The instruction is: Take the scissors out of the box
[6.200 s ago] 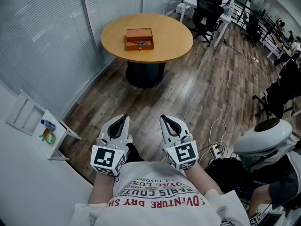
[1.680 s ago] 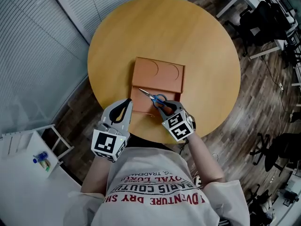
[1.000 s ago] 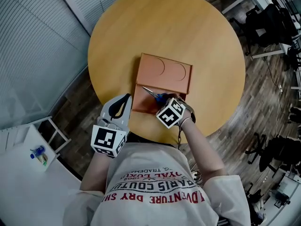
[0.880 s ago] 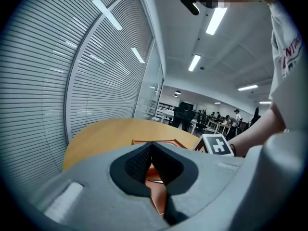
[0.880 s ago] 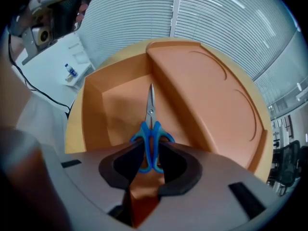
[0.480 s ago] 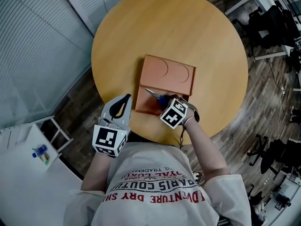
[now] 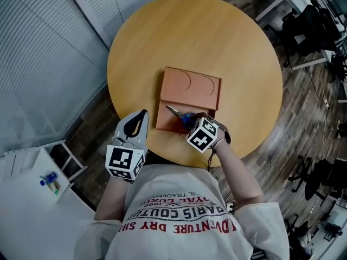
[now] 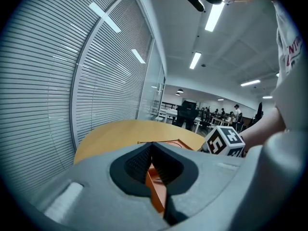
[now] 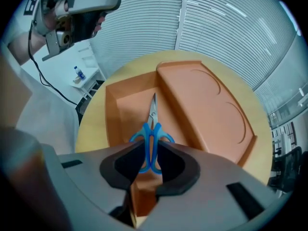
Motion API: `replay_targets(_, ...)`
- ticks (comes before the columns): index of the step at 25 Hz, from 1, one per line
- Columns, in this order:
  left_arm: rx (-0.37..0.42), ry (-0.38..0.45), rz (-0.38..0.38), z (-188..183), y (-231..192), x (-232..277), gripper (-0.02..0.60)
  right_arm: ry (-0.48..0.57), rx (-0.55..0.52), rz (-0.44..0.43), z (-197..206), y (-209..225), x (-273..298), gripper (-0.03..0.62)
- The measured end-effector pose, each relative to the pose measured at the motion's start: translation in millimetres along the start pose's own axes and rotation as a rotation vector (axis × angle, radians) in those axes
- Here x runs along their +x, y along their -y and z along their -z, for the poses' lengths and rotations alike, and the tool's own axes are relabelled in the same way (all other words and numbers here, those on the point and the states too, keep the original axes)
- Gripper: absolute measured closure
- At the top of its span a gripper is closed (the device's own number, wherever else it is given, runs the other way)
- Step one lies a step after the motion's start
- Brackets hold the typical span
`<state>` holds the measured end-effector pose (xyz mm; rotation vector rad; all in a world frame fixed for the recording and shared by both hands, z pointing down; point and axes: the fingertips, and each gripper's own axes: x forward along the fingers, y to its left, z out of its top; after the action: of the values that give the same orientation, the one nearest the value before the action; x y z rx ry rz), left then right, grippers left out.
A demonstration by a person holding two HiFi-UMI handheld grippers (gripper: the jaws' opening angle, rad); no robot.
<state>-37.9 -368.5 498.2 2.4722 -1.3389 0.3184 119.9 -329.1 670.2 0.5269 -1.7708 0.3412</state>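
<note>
An orange box lies open on the round wooden table, its lid folded back. The scissors, with blue handles and steel blades, lie in the box's tray. My right gripper points steeply down into the tray. Its jaws have just been closing, and they now press on the blue handles from both sides. My left gripper hovers at the table's near edge, left of the box, shut with nothing in it. In the left gripper view the box wall shows past its closed tips.
A glass wall with blinds runs along the left. A white shelf with a small bottle stands on the floor at lower left. Office chairs and desks crowd the upper right.
I have come up to the table. My right gripper has dropped into the box over the scissors' handles and hides them now. The left gripper stays by the near edge.
</note>
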Motion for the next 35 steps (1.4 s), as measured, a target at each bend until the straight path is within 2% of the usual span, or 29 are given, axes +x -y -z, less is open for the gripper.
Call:
replay_targets(7, 0.021, 0.010, -0.004, -7.2, 8.9, -7.9, 0.573, 0.098, 0.018, 0.024, -10.8, -1.9, -34.8, 0.505)
replay_targets(16, 0.074, 0.030, -0.004, -30.7, 17.9, -10.6, 0.573, 0.270, 0.102, 0.083, -34.3, 13.8, -96.2, 0.505)
replay_targets(24, 0.127, 0.068, 0.016, -65.5, 33.1, -3.7, 0.574, 0.563, 0.277, 0.203, -53.4, 35.5, -161.8, 0.505)
replay_targets(31, 0.155, 0.115, 0.027, -93.9, 42.4, -5.9, 0.573, 0.779, 0.352, 0.337, -60.5, 51.7, -217.3, 0.505)
replay_targets(35, 0.159, 0.169, 0.022, -113.1, 50.3, -9.3, 0.574, 0.897, 0.430, 0.414, -53.9, 61.5, -247.8, 0.505)
